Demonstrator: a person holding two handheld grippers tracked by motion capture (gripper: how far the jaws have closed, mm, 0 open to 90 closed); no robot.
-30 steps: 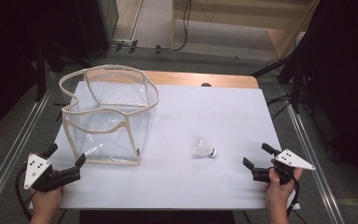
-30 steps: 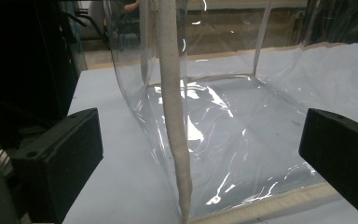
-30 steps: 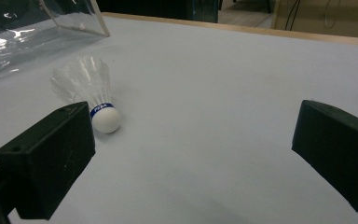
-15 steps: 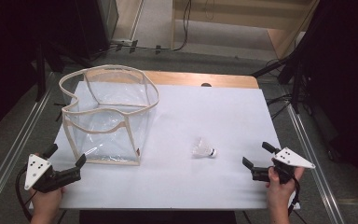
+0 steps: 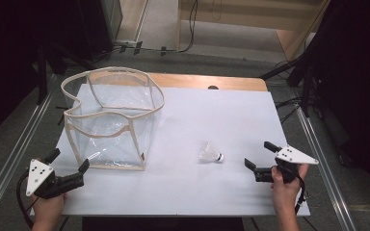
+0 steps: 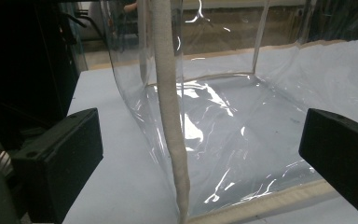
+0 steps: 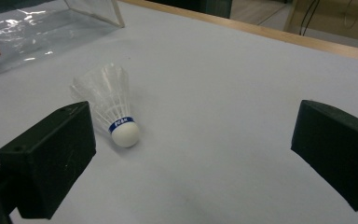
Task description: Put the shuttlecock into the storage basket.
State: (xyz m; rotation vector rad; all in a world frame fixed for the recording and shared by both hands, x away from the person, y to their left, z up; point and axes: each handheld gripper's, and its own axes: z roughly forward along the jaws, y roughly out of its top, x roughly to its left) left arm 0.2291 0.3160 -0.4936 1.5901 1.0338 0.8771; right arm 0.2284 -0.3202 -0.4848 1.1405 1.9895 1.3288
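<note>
A clear plastic bag (image 5: 111, 120) with beige trim stands open on the left of the white table sheet (image 5: 212, 115). A white shuttlecock (image 5: 210, 154) lies on its side right of centre, its cork pointing right. My left gripper (image 5: 70, 160) is open near the bag's front left corner; in the left gripper view the bag's beige corner seam (image 6: 168, 93) rises between the wide-apart jaws of this gripper (image 6: 200, 154). My right gripper (image 5: 258, 154) is open, a short way right of the shuttlecock. The shuttlecock (image 7: 112, 105) lies just ahead of the left jaw of my right gripper (image 7: 191, 154), untouched.
A wooden table edge (image 5: 207, 82) shows beyond the sheet at the back. Metal rails (image 5: 318, 144) run along both sides of the table. Dark equipment and cables (image 5: 183, 48) stand on the floor behind. The bag's corner (image 7: 51, 18) shows far left in the right gripper view.
My right gripper has shifted slightly left, toward the shuttlecock. The left gripper, bag and shuttlecock have not moved.
</note>
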